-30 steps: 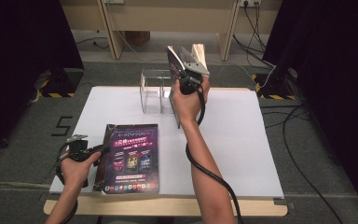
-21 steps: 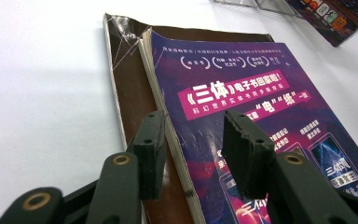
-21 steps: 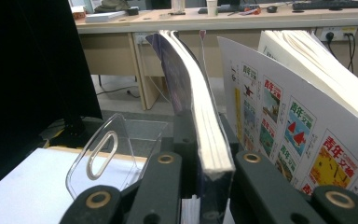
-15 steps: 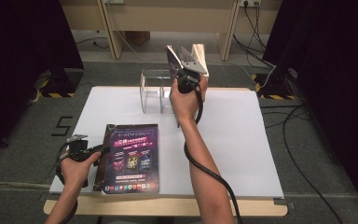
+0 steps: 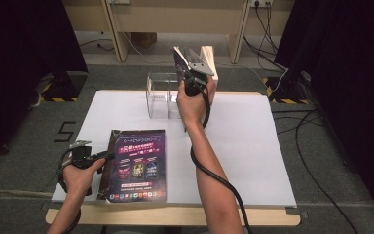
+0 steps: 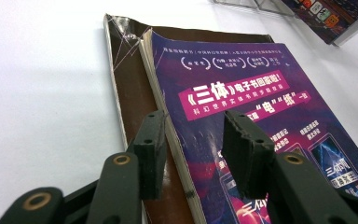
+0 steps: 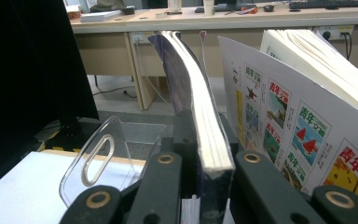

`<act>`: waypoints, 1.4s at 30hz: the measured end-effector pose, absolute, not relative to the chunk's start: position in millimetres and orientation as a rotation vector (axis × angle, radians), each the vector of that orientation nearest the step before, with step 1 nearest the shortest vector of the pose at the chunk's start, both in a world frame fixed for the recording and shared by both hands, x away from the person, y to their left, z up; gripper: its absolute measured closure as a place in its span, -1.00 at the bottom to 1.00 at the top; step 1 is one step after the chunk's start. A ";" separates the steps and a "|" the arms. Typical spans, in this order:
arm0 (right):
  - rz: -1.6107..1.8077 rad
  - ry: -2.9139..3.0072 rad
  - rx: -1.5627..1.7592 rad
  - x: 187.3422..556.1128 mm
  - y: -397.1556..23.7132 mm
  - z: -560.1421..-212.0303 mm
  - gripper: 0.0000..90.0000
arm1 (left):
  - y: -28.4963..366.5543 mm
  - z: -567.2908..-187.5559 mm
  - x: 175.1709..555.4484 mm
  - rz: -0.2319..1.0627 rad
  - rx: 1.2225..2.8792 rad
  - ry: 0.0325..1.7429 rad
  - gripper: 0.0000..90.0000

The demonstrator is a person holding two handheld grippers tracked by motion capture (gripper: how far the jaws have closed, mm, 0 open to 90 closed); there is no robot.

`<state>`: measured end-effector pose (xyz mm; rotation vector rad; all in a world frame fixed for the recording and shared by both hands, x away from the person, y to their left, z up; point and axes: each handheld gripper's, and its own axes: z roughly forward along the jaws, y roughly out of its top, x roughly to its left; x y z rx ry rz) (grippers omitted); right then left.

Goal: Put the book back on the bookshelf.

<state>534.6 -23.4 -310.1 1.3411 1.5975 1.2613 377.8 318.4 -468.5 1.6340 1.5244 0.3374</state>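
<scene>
The right gripper (image 5: pixel 191 61) is clamped on the lower edge of a thin magazine (image 7: pixel 200 112), holding it upright above the far side of the desk (image 5: pixel 253 146), just over the clear acrylic rack (image 5: pixel 160 95). Another magazine with a white cover (image 7: pixel 284 121) already leans in the rack to the right of the held one. To do this step well, the person should likely keep the held magazine vertical, line its bottom edge up with the open slot beside the white-covered one, and lower it straight down so the floppy pages do not catch on the divider with the oval handle cutout (image 7: pixel 95 161). Letting go should wait until the spine rests on the rack's floor. At the near left, the left gripper (image 6: pixel 193 140) sits with its jaws part open, straddling the spine edge of the purple magazine (image 5: pixel 136 163) lying flat on the desk, without squeezing it as far as can be seen.
</scene>
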 end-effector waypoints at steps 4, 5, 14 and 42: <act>1.260 1.594 1.337 536.2 -22.3 -309.3 0.88 | 318.7 -469.0 377.8 0.339 1.635 1.526 0.31; 1.259 1.592 1.334 536.9 -22.5 -309.1 0.88 | 318.6 -469.4 377.9 0.338 1.637 1.526 0.31; 1.267 1.574 1.340 539.3 -21.9 -308.7 0.88 | 317.9 -470.0 378.0 0.338 1.641 1.525 0.31; 1.252 1.522 1.360 552.9 -15.0 -313.4 0.88 | 319.0 -470.2 378.4 0.336 1.638 1.527 0.32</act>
